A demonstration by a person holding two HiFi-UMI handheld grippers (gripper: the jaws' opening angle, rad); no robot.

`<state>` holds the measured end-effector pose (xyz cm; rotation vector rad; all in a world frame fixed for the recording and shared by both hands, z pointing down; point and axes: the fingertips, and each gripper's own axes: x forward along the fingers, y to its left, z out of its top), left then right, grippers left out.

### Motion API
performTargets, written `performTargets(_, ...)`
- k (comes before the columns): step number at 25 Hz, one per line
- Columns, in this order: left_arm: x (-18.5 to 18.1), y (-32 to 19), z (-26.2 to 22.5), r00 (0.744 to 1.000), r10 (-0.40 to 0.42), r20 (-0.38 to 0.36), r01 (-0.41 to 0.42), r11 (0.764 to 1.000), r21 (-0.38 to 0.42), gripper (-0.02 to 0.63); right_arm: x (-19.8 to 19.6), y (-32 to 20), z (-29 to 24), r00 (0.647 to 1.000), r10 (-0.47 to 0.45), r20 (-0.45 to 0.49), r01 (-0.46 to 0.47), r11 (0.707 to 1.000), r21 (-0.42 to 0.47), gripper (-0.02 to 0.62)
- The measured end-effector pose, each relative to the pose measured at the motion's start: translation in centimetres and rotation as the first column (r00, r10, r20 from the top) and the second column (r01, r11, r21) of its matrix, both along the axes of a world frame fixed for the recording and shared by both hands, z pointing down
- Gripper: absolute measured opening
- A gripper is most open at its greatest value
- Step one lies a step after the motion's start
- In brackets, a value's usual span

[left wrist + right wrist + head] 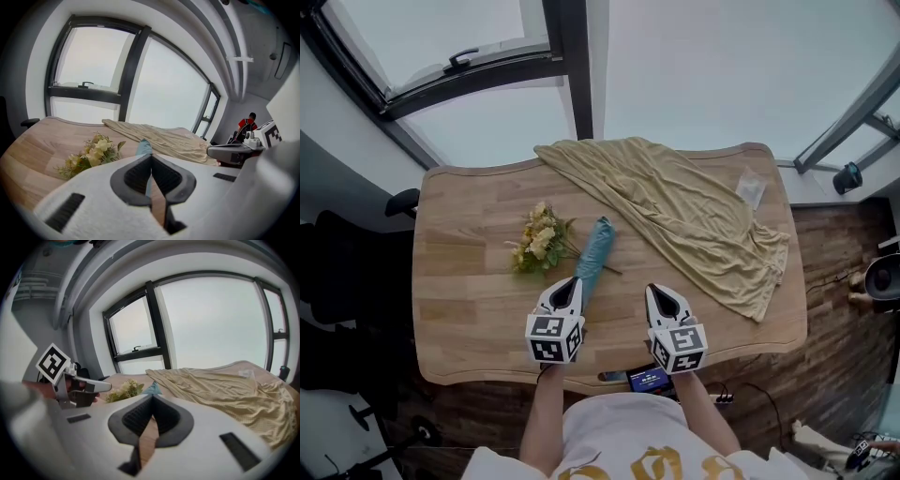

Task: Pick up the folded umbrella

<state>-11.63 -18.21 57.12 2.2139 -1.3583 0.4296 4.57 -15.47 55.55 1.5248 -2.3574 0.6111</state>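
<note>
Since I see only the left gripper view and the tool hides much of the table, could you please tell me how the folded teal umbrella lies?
Observer: The head view shows the folded teal fabric umbrella pointing away from the person, its near end beside the left tool.
Operator: Thank you. And the other tool?
Observer: The right tool has its jaws shut on nothing.
Operator: Does anything touch the umbrella?
Observer: A thin stem from the yellow flower bunch crosses it; over or under, I cannot tell.

A teal folded umbrella point(594, 255) is laid flat on the wooden table point(469, 281), just beside the flowers point(539, 240).
</note>
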Motion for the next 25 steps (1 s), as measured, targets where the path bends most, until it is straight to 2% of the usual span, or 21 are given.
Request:
performTargets(5, 0.1, -1.0, 1.9, 0.996, 0.020, 0.082, -0.019, 1.000, -0.018, 0.021, 0.7, -1.3, 1.7, 1.000, 0.005, -0.007, -0.005, 1.000, -0.029, 0.011)
performTargets(16, 1.1, -1.8, 5.6, 0.985, 0.131, 0.113, -0.116, 0.985, -0.129, 0.029, 0.7, -2.8, 5.1, 0.999, 0.034, 0.018, -0.032, 0.994, -0.101, 0.011)
performTargets(22, 1.8, -3.0, 7.8, 0.969, 0.193, 0.153, -0.163, 0.969, -0.187, 0.179, 1.5, -3.7, 6.3, 0.998, 0.063, 0.011, -0.061, 0.990, -0.128, 0.011)
performTargets(25, 2.5, -3.2, 8.9, 0.954, 0.244, 0.173, -0.201, 0.952, -0.231, 0.289, 1.7, -4.0, 6.9, 0.997, 0.076, 0.010, -0.074, 0.987, -0.146, 0.011)
